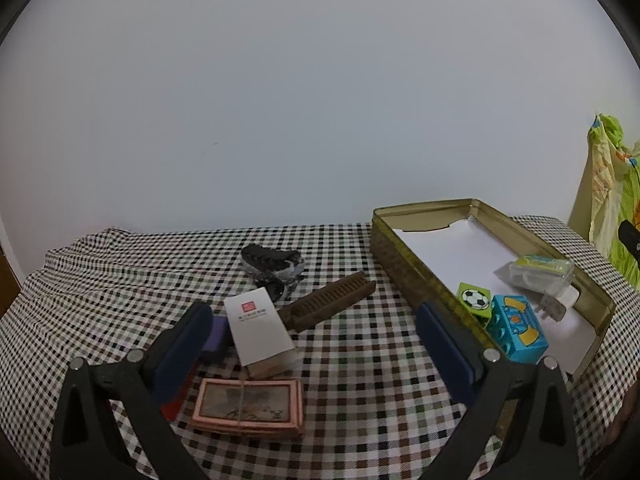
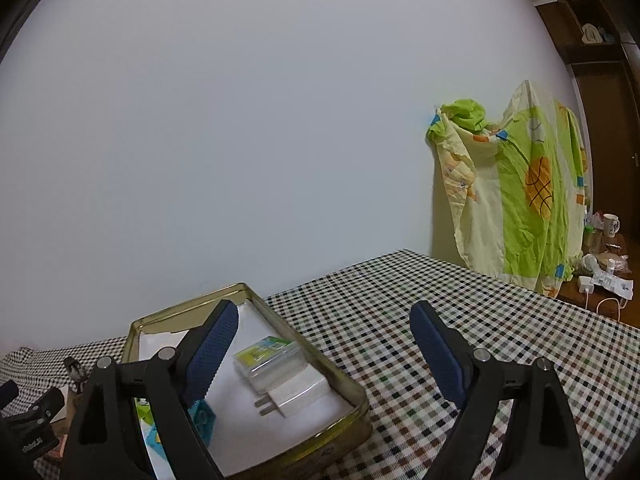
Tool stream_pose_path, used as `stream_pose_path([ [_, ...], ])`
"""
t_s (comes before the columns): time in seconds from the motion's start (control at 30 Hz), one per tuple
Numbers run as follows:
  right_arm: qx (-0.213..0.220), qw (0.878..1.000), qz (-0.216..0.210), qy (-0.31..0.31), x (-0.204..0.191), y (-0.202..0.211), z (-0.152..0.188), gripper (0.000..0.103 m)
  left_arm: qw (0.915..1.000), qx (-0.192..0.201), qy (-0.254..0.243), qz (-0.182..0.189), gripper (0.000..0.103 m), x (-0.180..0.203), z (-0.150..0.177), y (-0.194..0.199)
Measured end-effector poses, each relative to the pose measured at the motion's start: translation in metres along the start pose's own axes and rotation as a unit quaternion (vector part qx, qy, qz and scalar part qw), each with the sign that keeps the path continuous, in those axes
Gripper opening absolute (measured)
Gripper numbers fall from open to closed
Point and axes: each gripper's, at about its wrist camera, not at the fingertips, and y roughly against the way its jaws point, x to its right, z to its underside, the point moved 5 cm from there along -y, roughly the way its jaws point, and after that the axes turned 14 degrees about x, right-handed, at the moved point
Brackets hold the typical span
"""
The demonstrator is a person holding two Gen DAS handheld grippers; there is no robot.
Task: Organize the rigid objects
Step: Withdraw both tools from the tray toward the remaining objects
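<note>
Comb [image 1: 327, 301] lies aslant just ahead of the left gripper [image 1: 316, 336], nearer it, fingers released, empty.

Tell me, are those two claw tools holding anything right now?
Nothing is held: the left gripper and right gripper both have their fingers spread wide.

Count on the checked tablecloth [image 1: 340, 360]: one gold tin tray [image 1: 400, 272], one white card box [image 1: 258, 328], one pink bundle tied with string [image 1: 248, 404], one brown comb [image 1: 328, 302], one black hair clip [image 1: 272, 264], one purple block [image 1: 218, 334] partly hidden. Inside the tray: one football cube [image 1: 475, 300], one blue toy brick [image 1: 518, 330], one clear plastic case [image 1: 540, 274], one white plug adapter [image 1: 560, 302]. Grippers: two, the left gripper [image 1: 316, 336] and the right gripper [image 2: 324, 340].
</note>
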Motion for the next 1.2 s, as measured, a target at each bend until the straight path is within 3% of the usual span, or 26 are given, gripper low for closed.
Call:
stream_pose_path([
  [0.43, -0.009, 0.999, -0.035, -0.001, -0.034, 0.023, 0.006, 0.089, 0.9999, -0.012, 0.011, -0.004, 0.103, -0.029, 0.005, 0.000],
  [1.2, -0.041, 0.992, -0.119, 0.024, -0.131, 0.057, 0.025, 0.089, 0.9992, -0.019, 0.015, -0.031, 0.102, -0.079, 0.010, -0.001],
])
